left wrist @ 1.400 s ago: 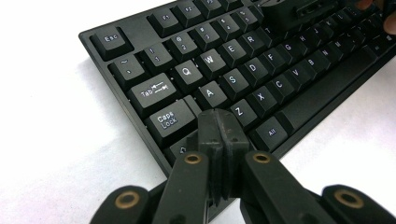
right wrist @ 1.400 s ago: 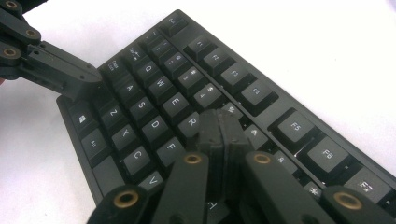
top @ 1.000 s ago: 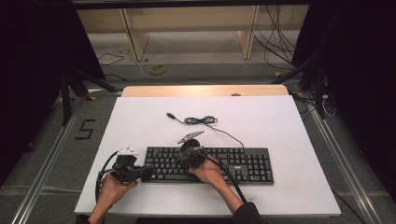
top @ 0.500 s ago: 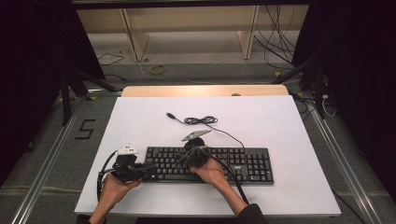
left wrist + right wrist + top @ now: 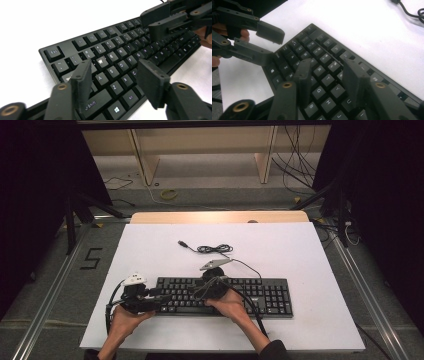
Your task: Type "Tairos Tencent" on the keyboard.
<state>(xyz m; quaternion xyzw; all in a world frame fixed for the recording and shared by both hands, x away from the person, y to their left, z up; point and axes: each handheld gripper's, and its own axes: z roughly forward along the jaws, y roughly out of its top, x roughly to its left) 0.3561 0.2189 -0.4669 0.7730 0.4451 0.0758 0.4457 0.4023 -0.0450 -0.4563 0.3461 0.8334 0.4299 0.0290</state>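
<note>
Both my left gripper (image 5: 113,82) and right gripper (image 5: 329,80) have just been opening; they now gape empty above the keyboard (image 5: 260,295), hands unmoved.

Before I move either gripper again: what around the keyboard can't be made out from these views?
- Keyboard front edge, high view: partly covered by both hands.
- Keys under the right gripper, high view: hidden by its body; key legends there are too small to read.
- Lower key rows, left gripper view: covered by the left gripper and cut off by the bottom edge.
- Cable, right gripper view: cut off at the top right corner.
</note>
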